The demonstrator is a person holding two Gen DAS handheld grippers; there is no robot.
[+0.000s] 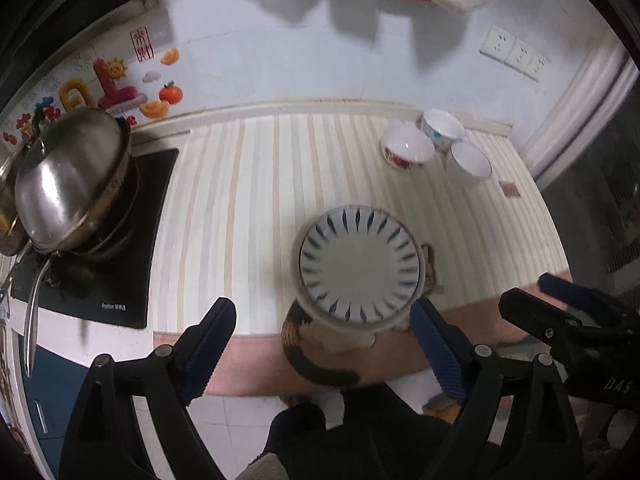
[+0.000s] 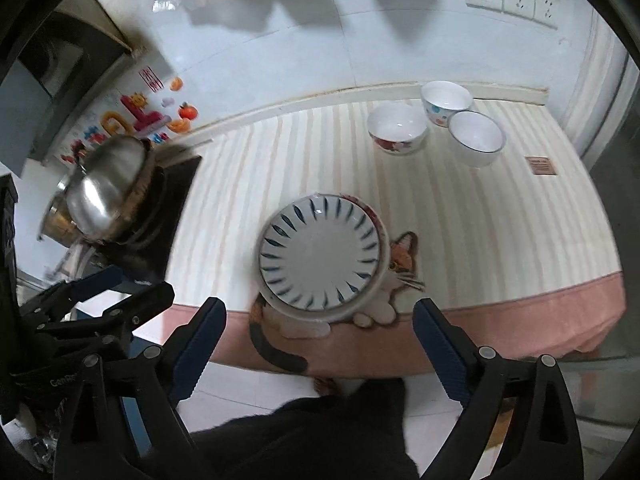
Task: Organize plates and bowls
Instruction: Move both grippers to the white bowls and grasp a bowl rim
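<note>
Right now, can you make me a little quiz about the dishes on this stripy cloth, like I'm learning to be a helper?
1. How many small bowls stand at the back of the cloth?
2. True or false: the left gripper is clamped on the plate stack.
3. What hides part of the cat picture: A the steel lid, B the plate stack, C a bowl?

Key: 1. Three: one with red flowers, one with dots, one blue-rimmed. 2. False; both grippers are open. 3. B.

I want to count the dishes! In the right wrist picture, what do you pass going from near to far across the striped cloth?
Cat picture → stack of blue-dashed plates → bowl with red flowers → bowl with coloured dots.
</note>
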